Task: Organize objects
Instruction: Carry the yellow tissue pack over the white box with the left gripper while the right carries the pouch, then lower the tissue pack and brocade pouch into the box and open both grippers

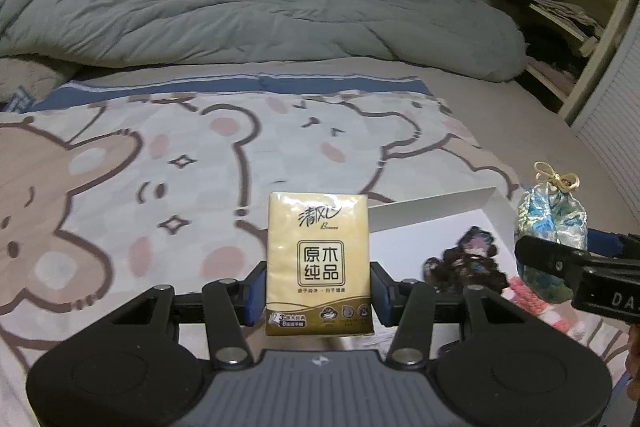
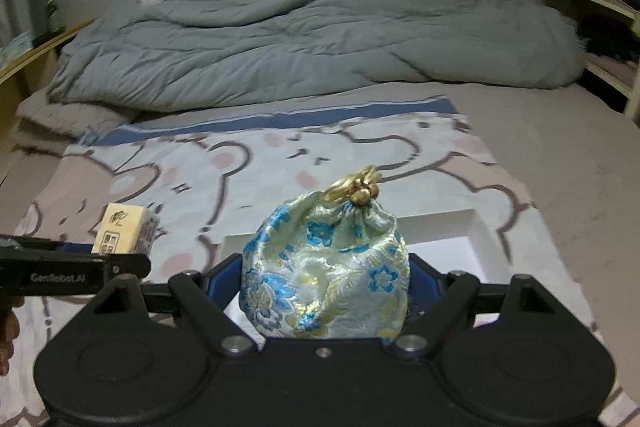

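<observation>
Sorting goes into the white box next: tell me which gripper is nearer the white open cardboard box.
Right. The right gripper, clamping the blue floral drawstring pouch, hangs over the white box; the left gripper, holding the yellow tissue pack, sits beside it.

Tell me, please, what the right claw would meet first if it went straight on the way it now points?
Probably the white box lying open on the cartoon bear blanket, just past the brocade pouch that the right claw holds. Depth is unclear, so it might pass over the box and land on the blanket.

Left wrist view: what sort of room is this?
Most likely a bedroom: a bed with a rumpled grey duvet, a cartoon bear sheet, and open shelves of folded clothes beside it.
</observation>
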